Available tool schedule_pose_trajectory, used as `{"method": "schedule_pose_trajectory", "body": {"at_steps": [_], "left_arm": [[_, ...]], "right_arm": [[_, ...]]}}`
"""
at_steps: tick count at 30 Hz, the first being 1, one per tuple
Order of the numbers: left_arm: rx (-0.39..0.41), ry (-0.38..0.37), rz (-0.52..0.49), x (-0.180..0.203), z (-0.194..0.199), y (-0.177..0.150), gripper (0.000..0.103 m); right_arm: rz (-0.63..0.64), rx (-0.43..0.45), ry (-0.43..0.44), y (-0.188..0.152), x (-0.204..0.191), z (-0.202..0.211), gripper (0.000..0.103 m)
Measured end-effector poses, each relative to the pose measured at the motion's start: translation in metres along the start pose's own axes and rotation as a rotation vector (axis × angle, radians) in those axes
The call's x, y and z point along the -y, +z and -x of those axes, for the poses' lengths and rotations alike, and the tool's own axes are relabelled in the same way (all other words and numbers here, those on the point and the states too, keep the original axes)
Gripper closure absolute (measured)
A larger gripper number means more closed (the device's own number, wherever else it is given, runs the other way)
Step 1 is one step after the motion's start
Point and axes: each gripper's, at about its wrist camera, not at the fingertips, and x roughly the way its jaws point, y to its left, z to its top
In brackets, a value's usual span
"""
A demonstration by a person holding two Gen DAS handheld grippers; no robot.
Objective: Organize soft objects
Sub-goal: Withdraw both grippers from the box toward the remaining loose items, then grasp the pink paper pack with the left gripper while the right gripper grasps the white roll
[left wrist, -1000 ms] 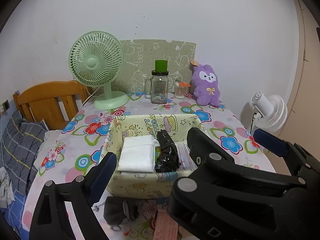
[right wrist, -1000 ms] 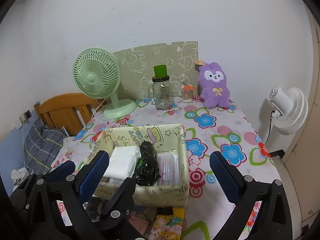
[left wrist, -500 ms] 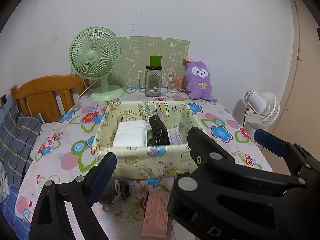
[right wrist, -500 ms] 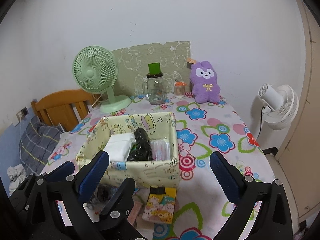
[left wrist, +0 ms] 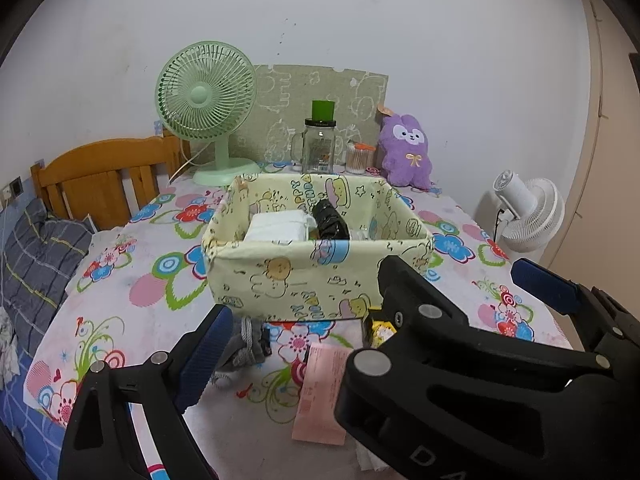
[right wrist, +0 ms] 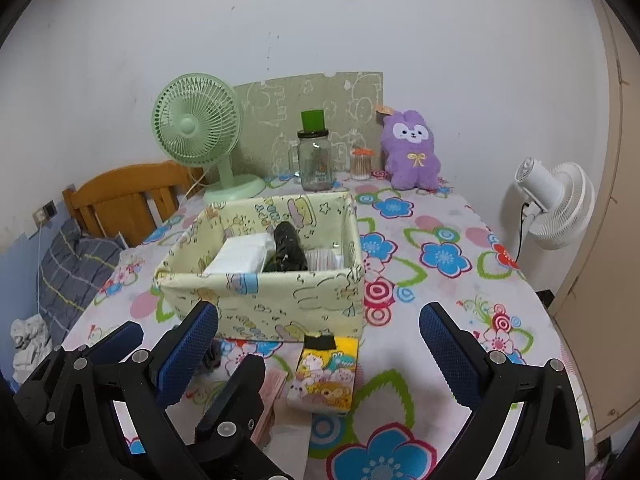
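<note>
Fabric bin point(left wrist: 280, 276) print reads "HAPPY", rest illegible

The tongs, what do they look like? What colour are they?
Both tongs are black plastic frames with round silver rivets. The right tongs have two fingers with bumpy, dotted blue pads. The left tongs have the same blue pads. White letters mark one black frame.

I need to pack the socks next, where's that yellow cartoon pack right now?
In the right wrist view the yellow cartoon pack lies on the tablecloth, against the fabric bin's near wall, right of the pink packet.
</note>
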Motion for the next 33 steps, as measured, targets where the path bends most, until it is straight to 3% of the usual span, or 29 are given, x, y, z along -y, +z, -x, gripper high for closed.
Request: {"method": "schedule_pose_trajectory", "body": {"at_steps": [11, 18, 33], "left_arm": [[-0.033, 0.003, 0.019, -0.011, -0.009, -0.024, 0.01], [-0.054, 0.012, -0.029, -0.009, -0.017, -0.043, 0.011], [-0.132, 0.004, -0.035, -0.016, -0.028, -0.069, 0.019]], "right_arm": [[0.023, -0.034, -0.007, -0.024, -0.009, -0.01, 0.002], [0.024, -0.102, -0.004, -0.046, -0.009, -0.024, 0.012], [0.011, -0.182, -0.019, -0.077, -0.01, -0.036, 0.023]]}}
